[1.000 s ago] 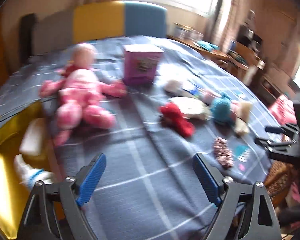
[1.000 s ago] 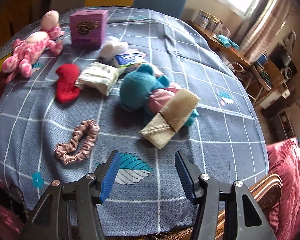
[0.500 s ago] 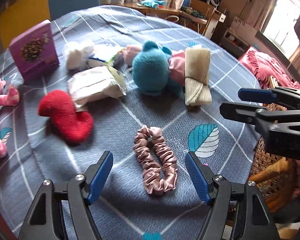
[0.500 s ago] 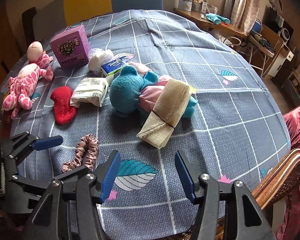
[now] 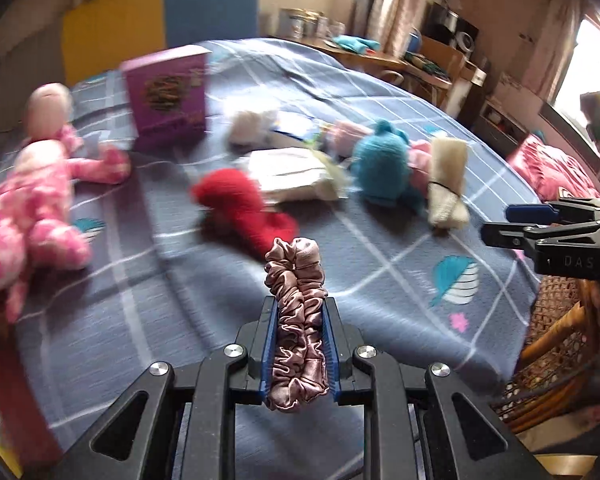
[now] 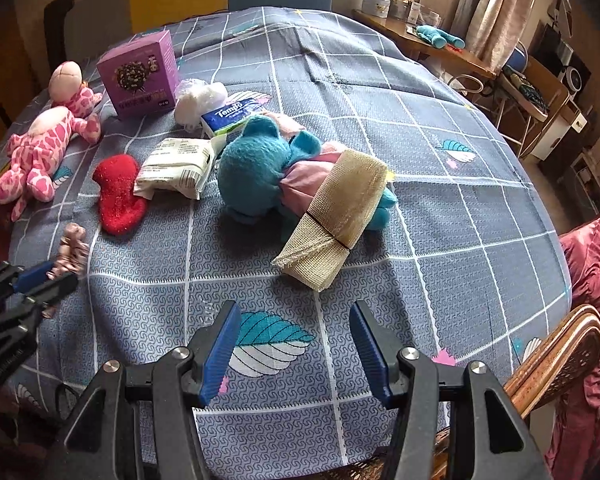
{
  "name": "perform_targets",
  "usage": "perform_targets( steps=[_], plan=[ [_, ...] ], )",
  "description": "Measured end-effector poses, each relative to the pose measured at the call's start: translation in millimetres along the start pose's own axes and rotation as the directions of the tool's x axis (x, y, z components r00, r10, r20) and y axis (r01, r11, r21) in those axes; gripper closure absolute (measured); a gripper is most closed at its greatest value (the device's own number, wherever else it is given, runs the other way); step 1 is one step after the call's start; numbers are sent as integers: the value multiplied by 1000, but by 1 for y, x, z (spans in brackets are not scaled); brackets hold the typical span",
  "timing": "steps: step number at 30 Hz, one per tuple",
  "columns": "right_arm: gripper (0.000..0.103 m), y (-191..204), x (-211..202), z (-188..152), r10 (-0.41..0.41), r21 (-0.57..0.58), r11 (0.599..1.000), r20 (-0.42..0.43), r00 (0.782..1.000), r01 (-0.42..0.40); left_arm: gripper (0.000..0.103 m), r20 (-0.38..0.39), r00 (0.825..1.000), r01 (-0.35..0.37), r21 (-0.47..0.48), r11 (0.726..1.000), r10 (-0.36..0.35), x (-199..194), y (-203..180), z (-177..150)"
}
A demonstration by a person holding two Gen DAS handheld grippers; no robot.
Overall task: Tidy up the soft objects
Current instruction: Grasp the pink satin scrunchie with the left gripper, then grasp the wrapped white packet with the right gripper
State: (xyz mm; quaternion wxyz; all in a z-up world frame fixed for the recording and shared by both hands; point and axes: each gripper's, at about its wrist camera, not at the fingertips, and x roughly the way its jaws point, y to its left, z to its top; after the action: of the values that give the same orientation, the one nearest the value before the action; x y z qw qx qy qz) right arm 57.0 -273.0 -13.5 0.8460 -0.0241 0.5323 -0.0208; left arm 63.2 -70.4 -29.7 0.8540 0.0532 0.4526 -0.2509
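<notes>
Left gripper (image 5: 299, 340) just closed, clamped on scrunchie (image 5: 296, 300) bunched between pads, loop poking past tips. Light, soft, slippery satin; grip mid-loop. Right gripper (image 6: 293, 344) half open, empty, above cloth.

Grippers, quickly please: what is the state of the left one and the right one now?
Left gripper: its jaws have just been closing and are now closed on the pink scrunchie.
Right gripper: open, holding nothing, above the tablecloth.

Daylit from windows, left view motion-blurred (right sharp), fisheye-dark corners
</notes>
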Motion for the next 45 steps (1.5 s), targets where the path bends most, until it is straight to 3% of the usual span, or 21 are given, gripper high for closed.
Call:
perform_targets(
  steps=[5,8,11,15,20,22,24,26,29,31,37,45],
  plan=[
    [46,28,2,11,125,-27,992,-5,992,-125,82,31,992,-123,-79,989,126,-29,54,-25],
    [47,60,5,23,198,-88,976,-4,980,-197,82,6,986,-163,-126,979,165,-24,77,-44],
    [48,96,8,40,226,-173,960,23,974,-219,82,-29,983,-186,-159,970,183,-18,91,-63],
    [54,120,17,69,207,-195,962,57,977,-193,81,6,984,-174,-171,970,178,-19,90,-72],
    [54,96,42,97,168,7,986,36,985,-168,81,25,985,-166,-183,969,173,-18,90,-76],
    [54,90,50,103,143,36,989,37,989,-144,81,32,985,-158,-190,969,167,-19,91,-78],
    [54,88,55,108,134,21,991,18,991,-134,81,36,986,-151,-194,969,161,-18,93,-78],
    [53,99,54,110,137,-132,982,6,991,-135,81,39,987,-146,-194,970,156,-18,93,-78],
    [52,115,52,103,64,-411,910,15,998,-52,81,44,989,-128,-201,971,139,-18,95,-79],
    [50,116,57,104,53,-498,866,3,999,-45,81,47,990,-118,-206,971,130,-20,97,-80],
    [36,118,83,123,62,-619,779,-83,995,-100,81,56,991,-110,-215,970,125,-19,97,-80],
    [19,145,112,136,61,-764,610,-221,973,-212,81,42,991,-115,-216,970,127,-19,96,-78]
  ],
)
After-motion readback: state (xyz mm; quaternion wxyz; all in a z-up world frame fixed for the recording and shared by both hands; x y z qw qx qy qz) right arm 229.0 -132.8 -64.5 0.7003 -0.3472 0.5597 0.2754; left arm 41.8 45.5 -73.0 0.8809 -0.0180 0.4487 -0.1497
